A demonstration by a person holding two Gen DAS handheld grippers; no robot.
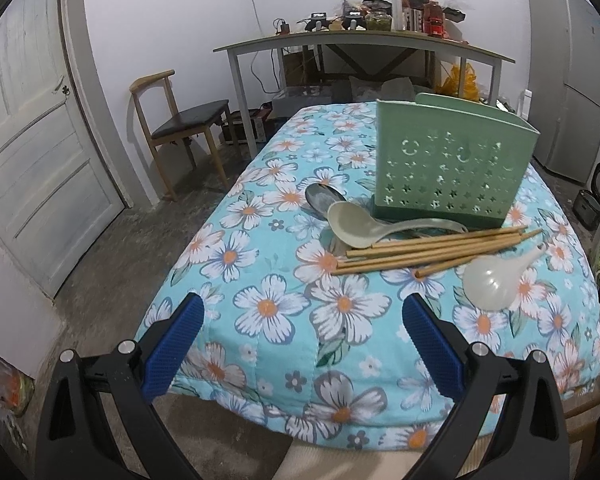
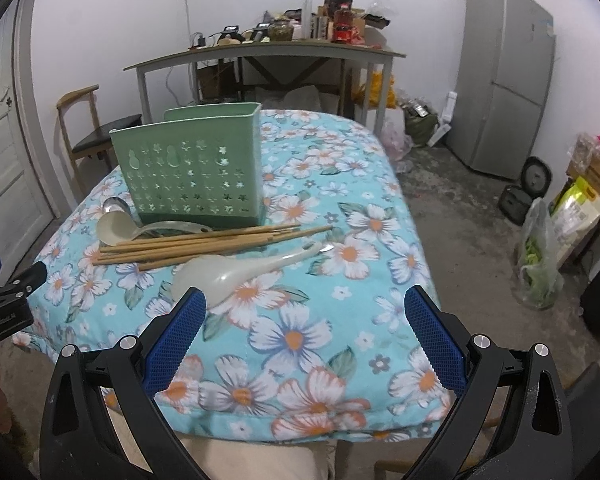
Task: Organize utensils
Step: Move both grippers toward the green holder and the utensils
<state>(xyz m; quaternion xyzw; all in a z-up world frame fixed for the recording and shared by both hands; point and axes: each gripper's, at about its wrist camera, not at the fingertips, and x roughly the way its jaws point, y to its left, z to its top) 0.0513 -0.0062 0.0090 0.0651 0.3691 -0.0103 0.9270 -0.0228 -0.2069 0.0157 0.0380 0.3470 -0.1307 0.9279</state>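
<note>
A green perforated utensil holder [image 1: 454,168] [image 2: 190,170] stands upright on the floral cloth [image 1: 300,320] [image 2: 320,320]. In front of it lie several wooden chopsticks [image 1: 436,250] [image 2: 204,242], a cream ladle [image 1: 352,226] [image 2: 114,230], a metal spoon [image 1: 324,198] [image 2: 116,204] and a pale rice paddle [image 1: 496,280] [image 2: 228,270]. My left gripper [image 1: 302,314] hovers open above the cloth's near edge, short of the utensils. My right gripper [image 2: 302,308] is open too, its left fingertip [image 2: 192,312] just in front of the paddle's bowl. Neither holds anything.
Behind the covered table stands a grey desk [image 1: 360,40] [image 2: 260,54] crowded with bottles and jars. A wooden chair [image 1: 180,124] and a white door [image 1: 32,152] are at left. A grey fridge [image 2: 508,76] and bags [image 2: 540,256] sit on the floor at right.
</note>
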